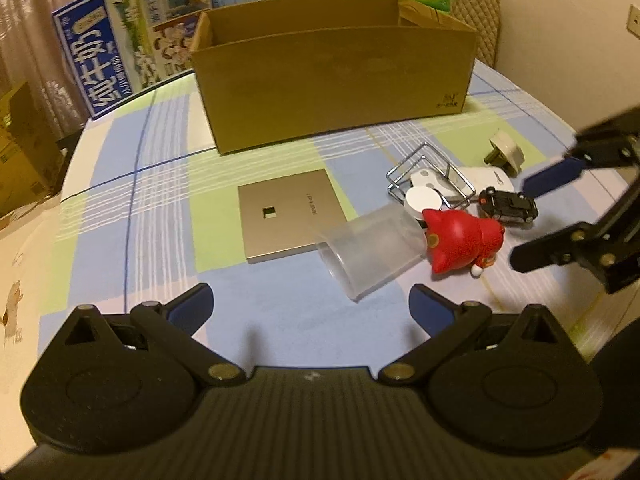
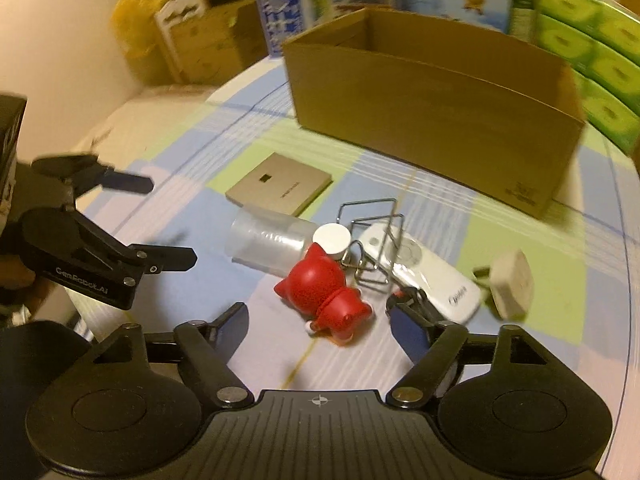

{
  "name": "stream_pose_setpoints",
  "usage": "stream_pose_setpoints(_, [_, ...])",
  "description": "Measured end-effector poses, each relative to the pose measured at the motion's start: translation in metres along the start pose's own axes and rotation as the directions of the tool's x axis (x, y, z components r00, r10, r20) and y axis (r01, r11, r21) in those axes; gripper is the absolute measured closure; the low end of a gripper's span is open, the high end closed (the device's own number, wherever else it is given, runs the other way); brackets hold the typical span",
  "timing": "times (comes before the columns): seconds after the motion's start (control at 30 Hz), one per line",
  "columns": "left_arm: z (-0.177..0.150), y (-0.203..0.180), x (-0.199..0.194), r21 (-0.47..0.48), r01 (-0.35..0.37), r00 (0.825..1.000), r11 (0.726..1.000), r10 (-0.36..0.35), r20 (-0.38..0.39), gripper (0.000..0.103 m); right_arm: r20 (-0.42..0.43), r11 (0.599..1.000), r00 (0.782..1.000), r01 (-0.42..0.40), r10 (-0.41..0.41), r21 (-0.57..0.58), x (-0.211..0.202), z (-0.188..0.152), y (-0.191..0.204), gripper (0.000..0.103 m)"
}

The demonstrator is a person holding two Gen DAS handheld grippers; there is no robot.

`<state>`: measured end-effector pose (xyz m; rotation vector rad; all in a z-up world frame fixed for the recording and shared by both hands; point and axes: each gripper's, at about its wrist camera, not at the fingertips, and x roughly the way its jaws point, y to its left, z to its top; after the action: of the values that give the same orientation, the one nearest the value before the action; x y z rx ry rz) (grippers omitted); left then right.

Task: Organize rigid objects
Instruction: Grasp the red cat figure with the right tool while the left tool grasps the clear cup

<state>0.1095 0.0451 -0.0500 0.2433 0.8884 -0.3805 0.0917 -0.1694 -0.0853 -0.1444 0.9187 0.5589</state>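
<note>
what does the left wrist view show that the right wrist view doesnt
Only the left wrist view: a black toy car in full, and the curtain.
Only the right wrist view: a yellow bag.
Both: the cardboard box, gold panel, clear cup, red cat, white remote, plug, and both grippers, open.

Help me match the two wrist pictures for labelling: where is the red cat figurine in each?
Left wrist: red cat figurine right of centre, beside the clear plastic cup.
Right wrist: red cat figurine centre, just ahead of the right hand-held gripper.
Shared landmark: the cardboard box behind.
</note>
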Motion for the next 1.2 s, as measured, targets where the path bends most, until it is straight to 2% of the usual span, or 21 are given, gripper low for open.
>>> stream_pose_setpoints(0.1, [0.002,0.001,0.007,0.012,0.013,1.000,1.000,-0.013,-0.002,0.001,-0.043,0.999,0.999,-0.024,0.022,-0.043,0.015,0.007,-0.003,0.039])
stream_pose_setpoints(0.3, [0.004,0.002,0.016,0.043,0.026,1.000,0.999,-0.025,-0.010,0.001,-0.098,0.994,0.995,-0.036,0.025,-0.107,0.040,0.011,-0.002,0.045])
stream_pose_setpoints(0.83, [0.002,0.000,0.035,0.120,0.070,0.997,0.990,-0.065,-0.044,0.001,-0.155,0.973,0.988,-0.046,0.010,-0.228,0.073,0.013,0.000,0.049])
stream_pose_setpoints(0.97, [0.003,-0.002,0.039,0.139,0.074,0.997,0.988,-0.068,-0.048,0.001,-0.158,0.973,0.987,-0.045,0.009,-0.226,0.078,0.012,-0.001,0.049])
stream_pose_setpoints(1.07, [0.005,-0.002,0.041,0.141,0.080,0.996,0.987,-0.074,-0.045,0.001,-0.155,0.977,0.988,-0.047,0.015,-0.208,0.076,0.013,-0.002,0.054])
stream_pose_setpoints(1.2, [0.009,-0.003,0.041,0.145,0.098,0.995,0.985,-0.093,-0.039,0.003,-0.135,0.985,0.991,-0.042,0.020,-0.167,0.066,0.012,-0.005,0.055])
